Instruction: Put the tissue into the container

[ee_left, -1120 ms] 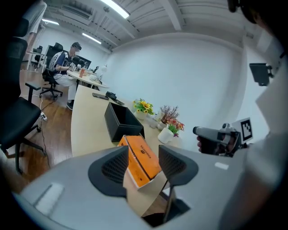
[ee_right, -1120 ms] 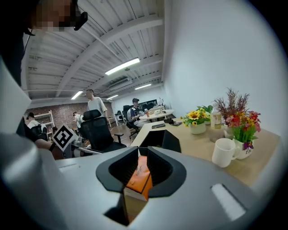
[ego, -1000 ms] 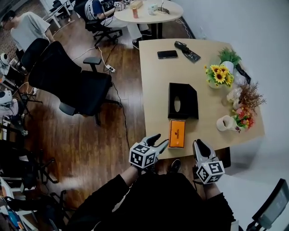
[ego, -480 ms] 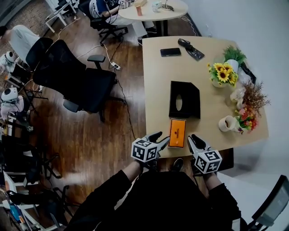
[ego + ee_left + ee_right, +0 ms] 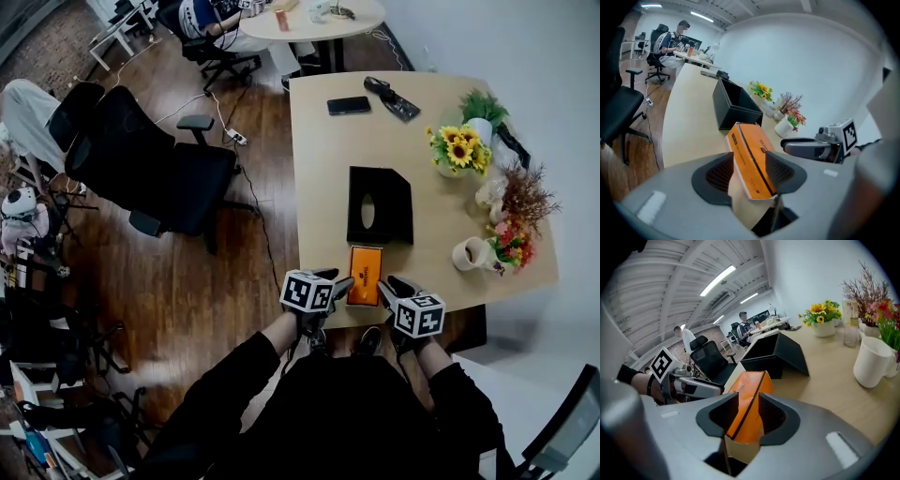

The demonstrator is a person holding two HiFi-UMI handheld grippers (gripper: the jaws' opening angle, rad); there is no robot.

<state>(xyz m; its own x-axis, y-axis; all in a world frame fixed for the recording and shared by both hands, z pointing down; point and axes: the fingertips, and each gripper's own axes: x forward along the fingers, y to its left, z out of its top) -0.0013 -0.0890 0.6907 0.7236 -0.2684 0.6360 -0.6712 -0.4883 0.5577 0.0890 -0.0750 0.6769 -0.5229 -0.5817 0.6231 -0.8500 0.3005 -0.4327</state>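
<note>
One orange box [image 5: 366, 274] inside open left tool [image 5: 341, 281] and newly widened right tool [image 5: 388, 283], tan office table [image 5: 323, 169]

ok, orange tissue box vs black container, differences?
The orange tissue box is smaller and narrower than the black container. The tissue box lies at the near edge of the table; the container sits mid-table. The container's top has an oval opening; the tissue box's top shows none. Both are rectangular.
</note>
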